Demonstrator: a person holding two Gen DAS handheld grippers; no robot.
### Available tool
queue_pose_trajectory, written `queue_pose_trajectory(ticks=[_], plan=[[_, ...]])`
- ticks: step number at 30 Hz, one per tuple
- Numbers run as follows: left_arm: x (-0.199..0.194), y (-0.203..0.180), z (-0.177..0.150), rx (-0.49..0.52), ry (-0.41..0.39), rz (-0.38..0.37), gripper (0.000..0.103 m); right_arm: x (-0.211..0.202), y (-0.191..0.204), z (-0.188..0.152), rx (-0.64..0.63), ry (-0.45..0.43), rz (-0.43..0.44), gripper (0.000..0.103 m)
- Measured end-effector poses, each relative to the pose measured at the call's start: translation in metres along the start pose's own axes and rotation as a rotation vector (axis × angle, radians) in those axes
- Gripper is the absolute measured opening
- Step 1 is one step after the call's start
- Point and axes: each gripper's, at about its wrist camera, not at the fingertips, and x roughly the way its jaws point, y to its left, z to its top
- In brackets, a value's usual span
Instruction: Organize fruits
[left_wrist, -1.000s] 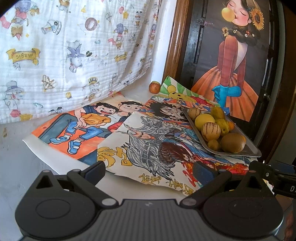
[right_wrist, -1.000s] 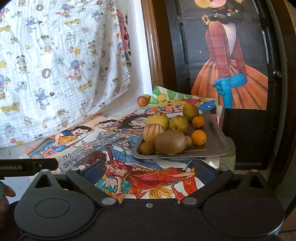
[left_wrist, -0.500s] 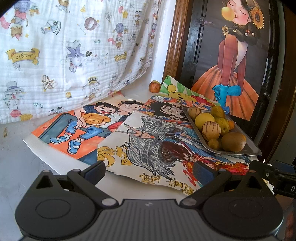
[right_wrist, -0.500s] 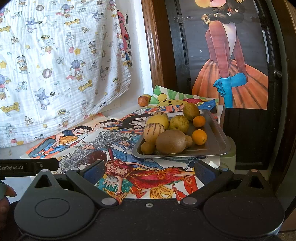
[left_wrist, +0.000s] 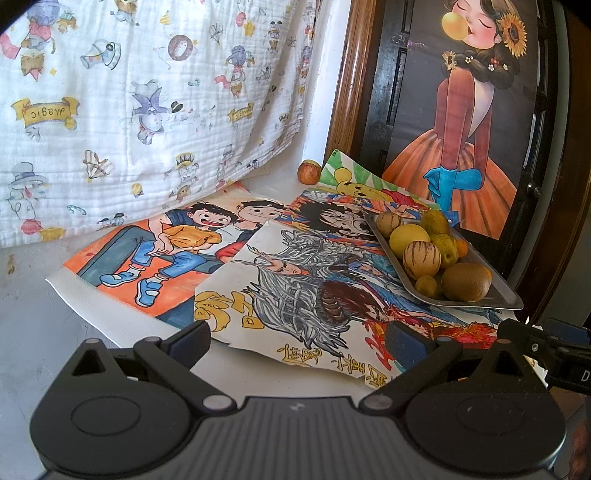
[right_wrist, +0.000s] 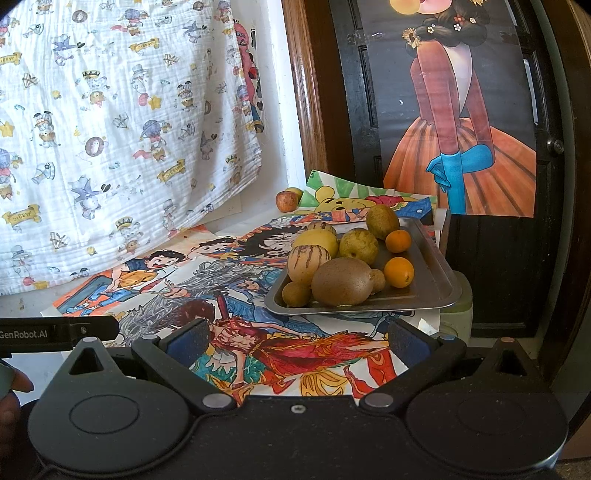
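Metal tray (right_wrist: 436, 291) heaped with fruit (right_wrist: 341, 282)

White cartoon-print cloth (left_wrist: 147, 110) is showing mirrored "magic" on yellow banners; black gripper bar (right_wrist: 55, 334) is reading "GenRobot.AI".

Cartoon drawings (left_wrist: 229, 266) cover the surface below a printed cloth (left_wrist: 129, 110).

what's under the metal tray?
The metal tray rests on overlapping cartoon drawings. A pale green container shows beneath its right corner. Whatever is directly under its middle is covered.
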Motion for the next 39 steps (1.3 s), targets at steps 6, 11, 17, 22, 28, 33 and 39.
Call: queue_pose_trajectory(ticks=[6, 11, 17, 22, 28, 33, 39], plan=[[-0.0003, -0.0003, -0.0003, 0.004, 0.002, -0.002, 0.103, -0.0003, 0.0018, -0.0004, 0.000, 0.002, 0.002, 0.102], [0.0002, -0.0006, -0.0022, 0.018, 0.012, -0.014, 0.103, -0.0002, 0.0038, -0.0008, 0.000, 0.005, 0.005, 0.102], [-0.0005, -0.0026, -0.0002, 0.020, 0.014, -0.002, 0.103, 0.0019, 0.0061, -0.0013, 0.000, 0.011, 0.009, 0.102], [-0.0003, -0.0017, -0.0004, 0.019, 0.021, 0.001, 0.103, 0.0033, 0.0049, -0.0017, 0.000, 0.016, 0.014, 0.102], [-0.0007, -0.0017, -0.0006, 0.021, 0.024, 0.003, 0.103, 0.0035, 0.0045, -0.0017, 0.001, 0.016, 0.014, 0.102], [-0.0007, -0.0020, -0.0008, 0.021, 0.024, 0.002, 0.103, 0.0040, 0.0045, -0.0026, 0.002, 0.019, 0.016, 0.102], [-0.0022, -0.0018, -0.0011, 0.017, 0.018, -0.003, 0.103, 0.0046, 0.0053, -0.0044, 0.004, 0.024, 0.019, 0.102]])
